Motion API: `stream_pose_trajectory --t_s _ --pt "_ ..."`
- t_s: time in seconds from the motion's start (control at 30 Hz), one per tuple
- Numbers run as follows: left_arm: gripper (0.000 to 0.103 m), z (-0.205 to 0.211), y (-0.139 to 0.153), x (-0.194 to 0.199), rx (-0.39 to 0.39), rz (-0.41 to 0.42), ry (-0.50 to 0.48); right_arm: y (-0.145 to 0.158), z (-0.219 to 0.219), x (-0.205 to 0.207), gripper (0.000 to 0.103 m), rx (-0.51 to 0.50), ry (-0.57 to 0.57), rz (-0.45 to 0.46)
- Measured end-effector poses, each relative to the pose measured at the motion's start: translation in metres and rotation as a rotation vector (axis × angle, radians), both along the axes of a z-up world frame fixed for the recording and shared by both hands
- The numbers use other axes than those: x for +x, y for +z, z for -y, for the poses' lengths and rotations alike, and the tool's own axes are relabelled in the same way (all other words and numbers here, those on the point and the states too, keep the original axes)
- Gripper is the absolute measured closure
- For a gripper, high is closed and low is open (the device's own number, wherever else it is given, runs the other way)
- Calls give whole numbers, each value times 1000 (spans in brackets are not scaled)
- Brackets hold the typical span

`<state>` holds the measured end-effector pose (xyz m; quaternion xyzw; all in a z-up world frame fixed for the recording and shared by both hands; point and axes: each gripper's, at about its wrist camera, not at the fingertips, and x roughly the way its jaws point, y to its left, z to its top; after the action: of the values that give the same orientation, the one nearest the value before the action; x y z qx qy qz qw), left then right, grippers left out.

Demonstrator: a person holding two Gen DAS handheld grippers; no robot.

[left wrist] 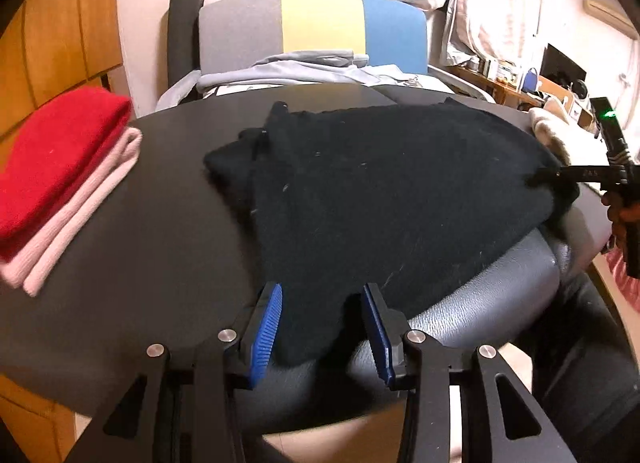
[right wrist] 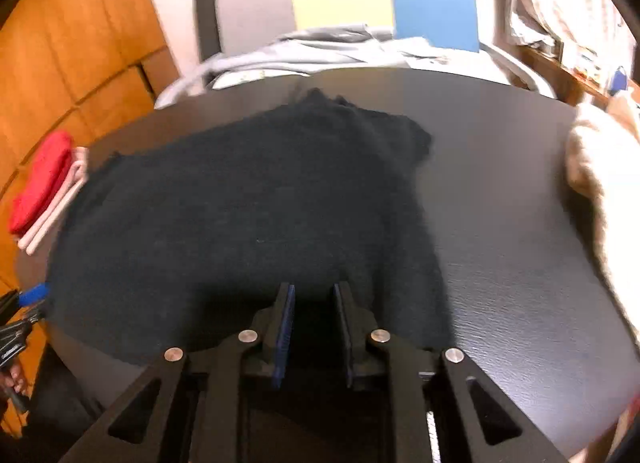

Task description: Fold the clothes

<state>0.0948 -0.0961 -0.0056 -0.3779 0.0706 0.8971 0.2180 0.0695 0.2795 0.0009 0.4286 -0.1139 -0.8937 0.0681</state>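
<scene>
One black knit garment [left wrist: 372, 199] lies spread across the dark round table [left wrist: 132, 263], its near edge drooping over the table's rim toward the person, one corner bunched up at the far side. Two grippers work at it. The left gripper [left wrist: 322, 303] has its two blue-padded fingers [left wrist: 266, 327] spread wide, one on either side of a hanging flap of the black knit, with clear gaps between pads and cloth, so it grips nothing. The right gripper [right wrist: 314, 303] sits low over the near hem of the garment with its fingers [right wrist: 286, 327] parted by a narrower gap; dark cloth lies under and between them, but the shadow there is too deep to tell whether the pads touch it. From the left camera the right gripper [left wrist: 540, 177] reaches in from the side with its tip at the garment's right edge, a hand [left wrist: 622, 215] wrapped round its handle. At the table's left edge sits one stack of two folded pieces, a red one [left wrist: 56, 159] on top of a pale pink one [left wrist: 80, 215]. One cream, fuzzy piece [right wrist: 600, 183] rests at the right edge. Behind the table stands one chair [left wrist: 316, 27] with a back in grey, yellow and blue panels, and a grey garment [left wrist: 288, 67] heaped on its seat.
</scene>
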Motion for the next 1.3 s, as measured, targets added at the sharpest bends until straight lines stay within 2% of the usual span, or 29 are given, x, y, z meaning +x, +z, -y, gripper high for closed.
stream_pose_trajectory --t_s 0.13,0.27,0.4,0.5,0.53,0.57,0.6,0.73,0.83,0.9,0.97,1.03,1.17,1.23,1.3 --pt "59 0 30 -24 84 -54 53 11 8 -22 82 19 11 -21" --pt "52 -34 49 -64 158 -67 33 22 16 -44 82 38 22 -42" --pt "52 -63 34 -111 44 -61 33 22 18 -61 82 61 31 -46" --pt "51 -45 4 -137 -20 48 132 15 16 -72 81 81 36 -40" --pt "49 -31 -5 -141 22 89 159 13 16 -75 82 88 38 -38" --pt "49 -13 -9 -139 122 114 172 11 15 -79 83 95 40 -36" --pt "49 -3 -8 -136 156 118 188 9 15 -82 84 101 42 -34" --pt "44 4 3 -122 84 66 197 0 13 -97 84 128 49 -26" --pt "45 4 22 -113 103 0 217 -3 10 -107 81 131 54 -31" --pt "45 -2 37 -110 136 -56 218 10 1 -110 81 59 45 -71" --pt "45 -13 50 -108 150 -116 192 13 -7 -124 81 35 30 -50" --pt "44 -30 55 -115 135 -127 144 9 -15 -140 81 36 14 -17" --pt "44 -59 42 -144 121 -40 30 -2 -20 -154 81 65 -21 31" --pt "44 -62 20 -166 100 63 48 -5 -28 -153 81 57 -43 33" --pt "49 -52 4 -181 97 123 109 -2 -35 -150 82 62 -76 29"
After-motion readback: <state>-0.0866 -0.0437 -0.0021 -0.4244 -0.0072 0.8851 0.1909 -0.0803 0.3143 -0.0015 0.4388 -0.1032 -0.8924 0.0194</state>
